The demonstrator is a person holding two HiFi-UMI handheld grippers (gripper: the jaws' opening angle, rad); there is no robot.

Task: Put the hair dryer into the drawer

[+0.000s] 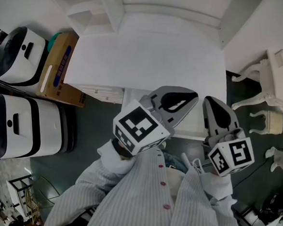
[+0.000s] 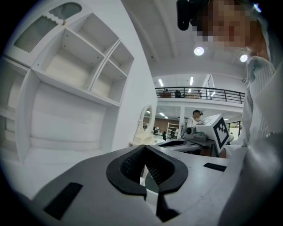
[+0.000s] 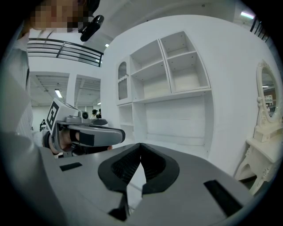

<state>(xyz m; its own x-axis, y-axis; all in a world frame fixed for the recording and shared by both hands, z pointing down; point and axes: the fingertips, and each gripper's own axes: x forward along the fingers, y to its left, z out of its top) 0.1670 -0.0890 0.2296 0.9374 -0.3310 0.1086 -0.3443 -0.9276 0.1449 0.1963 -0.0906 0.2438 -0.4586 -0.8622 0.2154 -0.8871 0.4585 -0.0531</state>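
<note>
Black ribbed fingers point(image 2: 130, 163) of the grey left gripper point(image 1: 192, 97), which carries a black-and-white marker cube, are pressed together at their tips with nothing between them. The matching grey right gripper point(image 1: 210, 100) has its tips met in the same way and is empty. No view shows the hair dryer, so its place cannot be told.

Both grippers are held out nearly level and side by side, close but apart. They point away from the person toward a broad white desk point(image 1: 152, 61). The left one reaches a little farther, and its tip lies over the desk's near edge. Each marker cube faces up, and grey-striped shirt sleeves point(image 1: 128, 198) run back from the grippers to the near edge of the head view.

At the far side of the desk stands a white open shelf unit point(image 3: 177, 66) with square compartments. Left of the desk lies a brown cardboard box point(image 1: 61, 67). Nearer on that side stand two rounded white machines with black bands point(image 1: 26, 125). To the right stands a white carved dressing table with an oval mirror point(image 3: 265, 106).
</note>
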